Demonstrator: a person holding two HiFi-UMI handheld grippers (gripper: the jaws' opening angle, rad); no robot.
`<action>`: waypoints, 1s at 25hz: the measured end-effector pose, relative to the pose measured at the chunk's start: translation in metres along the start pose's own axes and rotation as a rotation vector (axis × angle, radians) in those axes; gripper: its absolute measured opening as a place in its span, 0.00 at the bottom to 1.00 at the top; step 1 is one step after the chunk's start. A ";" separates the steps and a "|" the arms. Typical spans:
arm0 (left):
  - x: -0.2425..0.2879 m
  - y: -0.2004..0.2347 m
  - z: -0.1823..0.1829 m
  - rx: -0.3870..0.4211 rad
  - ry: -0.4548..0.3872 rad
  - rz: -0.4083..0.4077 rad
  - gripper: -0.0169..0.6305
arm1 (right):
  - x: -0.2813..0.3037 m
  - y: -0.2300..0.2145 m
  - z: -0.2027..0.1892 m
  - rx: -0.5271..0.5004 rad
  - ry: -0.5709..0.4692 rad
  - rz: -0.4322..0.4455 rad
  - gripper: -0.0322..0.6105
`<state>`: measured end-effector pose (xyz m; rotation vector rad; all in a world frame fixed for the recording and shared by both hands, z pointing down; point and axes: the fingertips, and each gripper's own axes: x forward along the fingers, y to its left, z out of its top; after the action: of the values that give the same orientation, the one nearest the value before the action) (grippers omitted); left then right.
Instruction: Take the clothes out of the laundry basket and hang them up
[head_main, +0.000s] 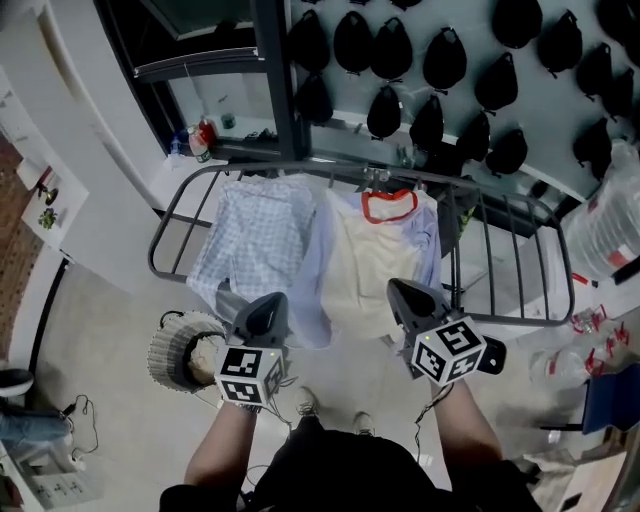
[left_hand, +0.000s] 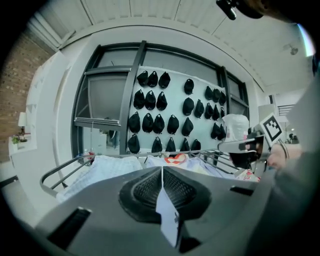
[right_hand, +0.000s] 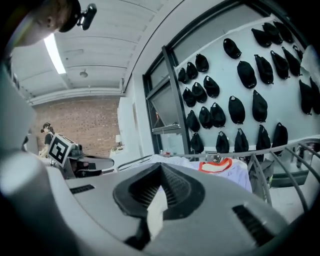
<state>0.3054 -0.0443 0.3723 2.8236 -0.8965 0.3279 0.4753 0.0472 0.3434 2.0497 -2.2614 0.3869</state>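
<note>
A grey metal drying rack (head_main: 153, 258) stood in front of the person. Over its left part lay a pale blue checked shirt (head_main: 250, 240). On its middle part hung a cream T-shirt with a red collar (head_main: 375, 265), on top of a pale lilac shirt (head_main: 325, 250). The woven laundry basket (head_main: 172, 345) sat on the floor just off the rack's near left corner, with something pale inside it.

The left gripper (head_main: 268, 305) (left_hand: 162, 170) hovered at the rack's near edge, below the checked shirt, with its claw pressed together on nothing. The right gripper (head_main: 405, 292) (right_hand: 161, 167) hovered at the same edge, in front of the cream T-shirt, its claw likewise pressed together and empty. Behind the rack, rows of black caps (head_main: 450, 60) hung on the wall.
</note>
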 end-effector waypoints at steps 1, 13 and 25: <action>-0.006 -0.009 0.000 -0.011 0.003 0.013 0.04 | -0.005 0.001 -0.001 -0.002 0.002 0.022 0.06; -0.113 -0.065 -0.046 -0.037 0.036 0.278 0.04 | -0.048 0.056 -0.029 -0.009 0.026 0.320 0.06; -0.260 -0.013 -0.094 -0.121 0.060 0.539 0.04 | -0.023 0.194 -0.063 -0.008 0.106 0.546 0.06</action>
<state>0.0906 0.1292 0.3949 2.4056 -1.5948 0.4013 0.2792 0.0995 0.3718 1.3361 -2.7132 0.4954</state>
